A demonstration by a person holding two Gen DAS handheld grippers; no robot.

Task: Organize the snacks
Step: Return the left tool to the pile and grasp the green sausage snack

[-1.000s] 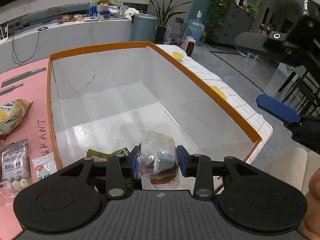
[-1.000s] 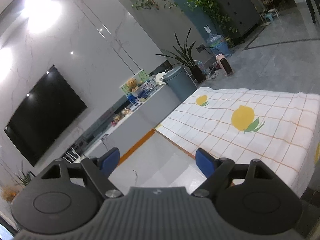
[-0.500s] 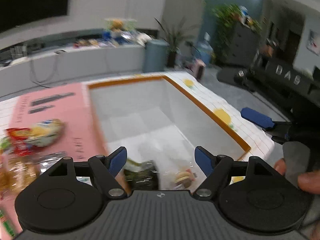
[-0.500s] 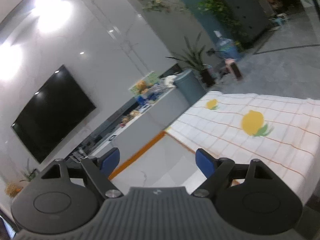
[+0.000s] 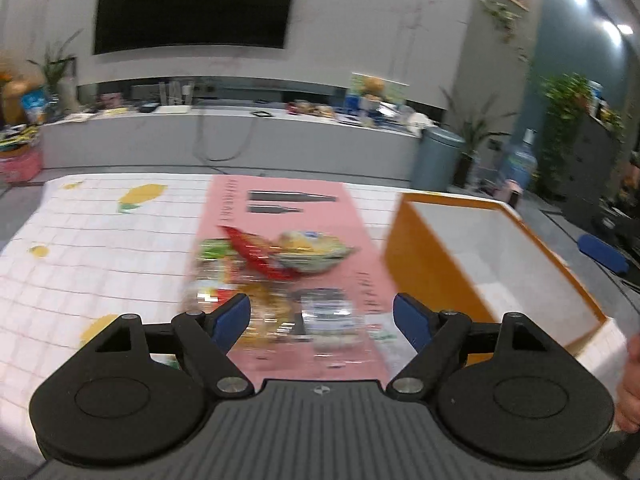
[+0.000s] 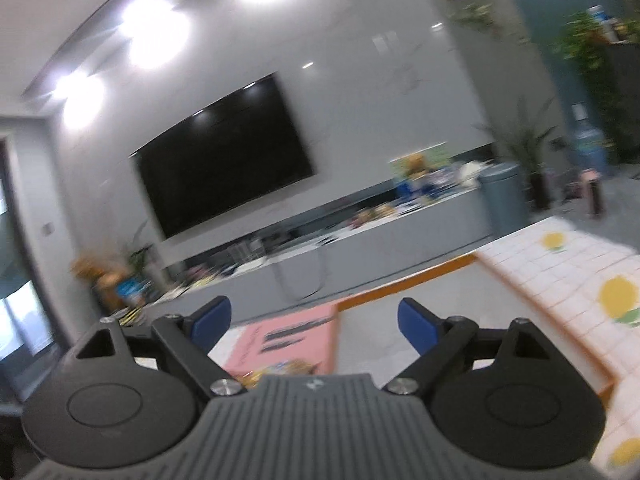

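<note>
While your left gripper [image 5: 322,316] hangs over the pink mat [image 5: 280,216], its jaws are opening and already wide, with nothing between the blue pads; the blurred snacks [image 5: 272,264] lie on the mat beyond the fingertips, untouched. Just right of the mat stands the orange box [image 5: 432,264], its white inside showing. Your right gripper [image 6: 314,322] is also opening wide and holds nothing; it points across the surface [image 6: 560,264] toward the television wall, with the box rim [image 6: 404,284] and the mat's edge below it.
</note>
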